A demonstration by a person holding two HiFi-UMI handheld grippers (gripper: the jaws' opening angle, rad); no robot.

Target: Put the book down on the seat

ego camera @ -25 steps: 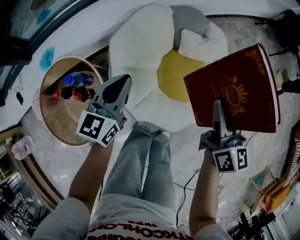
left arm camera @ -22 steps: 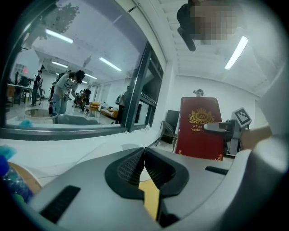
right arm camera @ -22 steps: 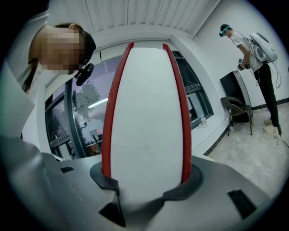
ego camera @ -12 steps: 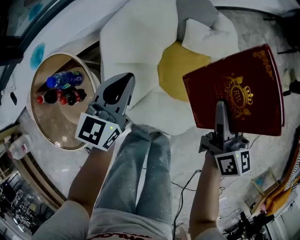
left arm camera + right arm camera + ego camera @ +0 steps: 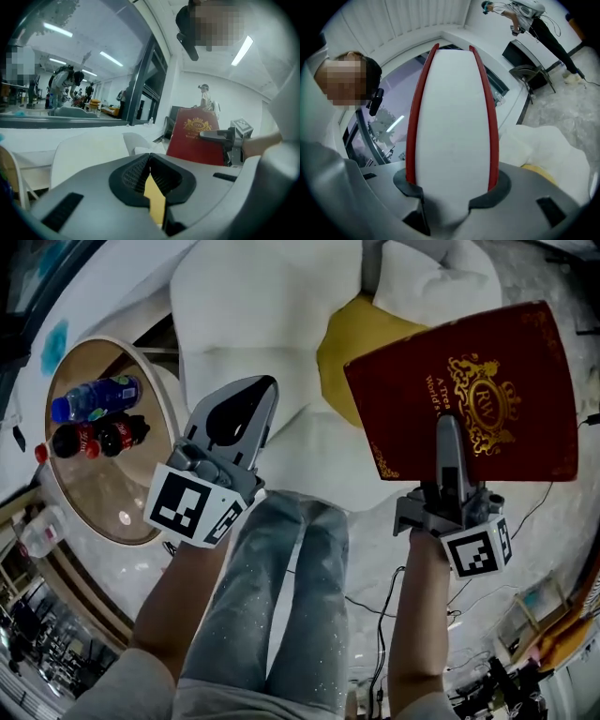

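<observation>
Clearly the carry is in hand: the right tongs pinch the red book at its lower edge, seemingly above the white seat and its yellow centre. The left tongs are pressed together, empty. Next, the book needs lowering flat, then releasing.

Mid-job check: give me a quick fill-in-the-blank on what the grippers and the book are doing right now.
1. The right gripper is shut on the ___.
2. The left gripper has its jaws ___, holding nothing.
3. Part of the book covers a ___ cushion.
4. The bottles sit on the round ___.
Missing words: book; shut; yellow; table.
</observation>
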